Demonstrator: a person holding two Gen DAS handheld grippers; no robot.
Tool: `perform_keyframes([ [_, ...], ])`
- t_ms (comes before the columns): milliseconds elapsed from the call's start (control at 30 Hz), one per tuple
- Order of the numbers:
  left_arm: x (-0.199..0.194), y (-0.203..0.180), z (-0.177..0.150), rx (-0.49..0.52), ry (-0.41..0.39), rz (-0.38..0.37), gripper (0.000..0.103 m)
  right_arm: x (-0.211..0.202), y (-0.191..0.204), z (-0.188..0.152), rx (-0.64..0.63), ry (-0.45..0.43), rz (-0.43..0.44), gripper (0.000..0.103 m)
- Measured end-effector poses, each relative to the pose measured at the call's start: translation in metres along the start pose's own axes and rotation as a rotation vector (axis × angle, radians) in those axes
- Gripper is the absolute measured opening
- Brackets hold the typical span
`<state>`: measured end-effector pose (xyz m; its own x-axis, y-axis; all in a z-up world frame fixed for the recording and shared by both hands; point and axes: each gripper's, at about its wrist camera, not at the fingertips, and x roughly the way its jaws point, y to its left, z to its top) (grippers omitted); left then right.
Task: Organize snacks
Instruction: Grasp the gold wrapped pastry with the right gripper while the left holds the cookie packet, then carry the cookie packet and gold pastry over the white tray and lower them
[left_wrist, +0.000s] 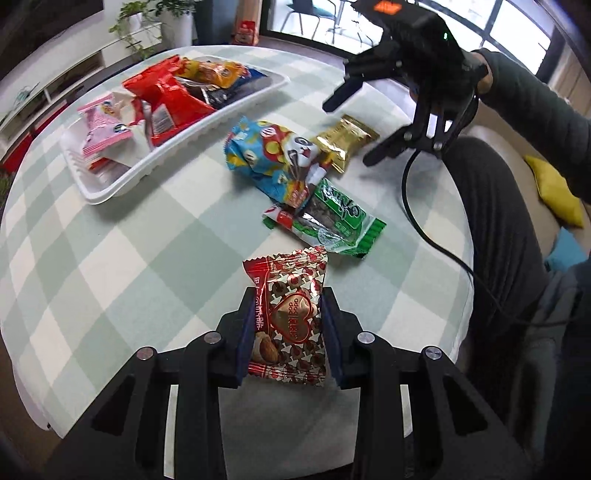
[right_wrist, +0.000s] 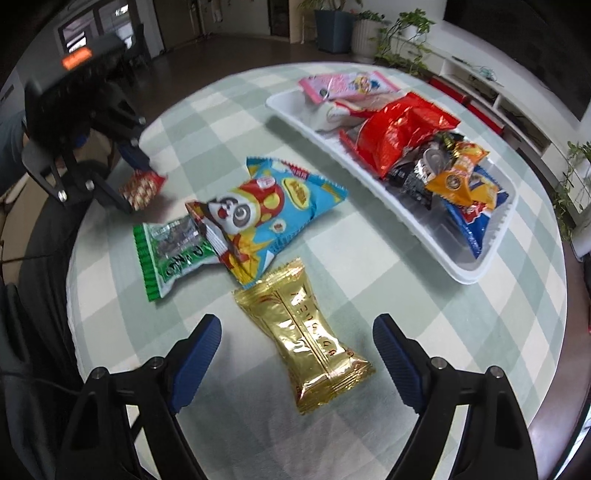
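Left wrist view, nearest: a red chocolate packet (left_wrist: 286, 319) with a heart motif is clamped between the blue pads of the left gripper (left_wrist: 286, 332), which is closed on both its sides. The packet is seen over the checked tablecloth (left_wrist: 110, 277); whether it touches the cloth cannot be told.

Right wrist view, nearest: a gold packet (right_wrist: 306, 339) lies flat on the cloth between the fingers of the right gripper (right_wrist: 297, 350). The jaws stand wide apart, neither pad touching the wrapper.

Middle ground: a green packet (left_wrist: 332, 221) and a blue panda-print bag (left_wrist: 269, 155) are noted lying together, the blue bag overlapping the green one's end. The gold packet's far end is just beside the blue bag.

Further back: a white tray (left_wrist: 110, 184) is set on the cloth, well apart from the loose snacks. It is filled with a pink packet (left_wrist: 101, 131), a red bag (left_wrist: 166, 99), dark wrappers and an orange packet (left_wrist: 218, 72).

Beyond the table: potted plants (left_wrist: 147, 22) and a low white shelf (left_wrist: 55, 81) are visible.
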<state>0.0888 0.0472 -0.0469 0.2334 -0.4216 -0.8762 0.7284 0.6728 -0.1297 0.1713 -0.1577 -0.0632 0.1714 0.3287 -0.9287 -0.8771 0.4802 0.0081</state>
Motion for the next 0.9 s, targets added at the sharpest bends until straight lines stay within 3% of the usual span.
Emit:
perform_keyframes([
  [133,-0.006,-0.003,-0.008,-0.025,-0.02,-0.011,0.03,0.018,-0.001,0.001,-0.051,0.095,0.012,0.076],
  [333,-0.005,-0.006,-0.01,-0.049,-0.041,-0.025,0.03,0.022,-0.009,0.004,-0.049,0.101,0.05,0.075],
  [400,-0.004,-0.005,-0.009,-0.057,-0.048,-0.029,0.03,0.02,-0.012,0.005,-0.041,0.104,0.048,0.068],
  [567,-0.005,-0.005,-0.011,-0.074,-0.061,-0.023,0.03,0.015,-0.013,0.003,-0.029,0.1,0.032,0.04],
  [633,-0.005,-0.006,-0.011,-0.082,-0.066,-0.02,0.03,0.013,-0.006,-0.001,-0.036,0.093,0.021,0.034],
  [800,-0.01,-0.007,-0.012,-0.1,-0.095,-0.015,0.03,0.008,0.012,-0.01,-0.021,0.056,-0.01,0.033],
  [900,-0.016,-0.007,-0.013,-0.124,-0.123,-0.014,0.03,-0.005,0.017,-0.019,0.027,-0.016,-0.018,0.033],
])
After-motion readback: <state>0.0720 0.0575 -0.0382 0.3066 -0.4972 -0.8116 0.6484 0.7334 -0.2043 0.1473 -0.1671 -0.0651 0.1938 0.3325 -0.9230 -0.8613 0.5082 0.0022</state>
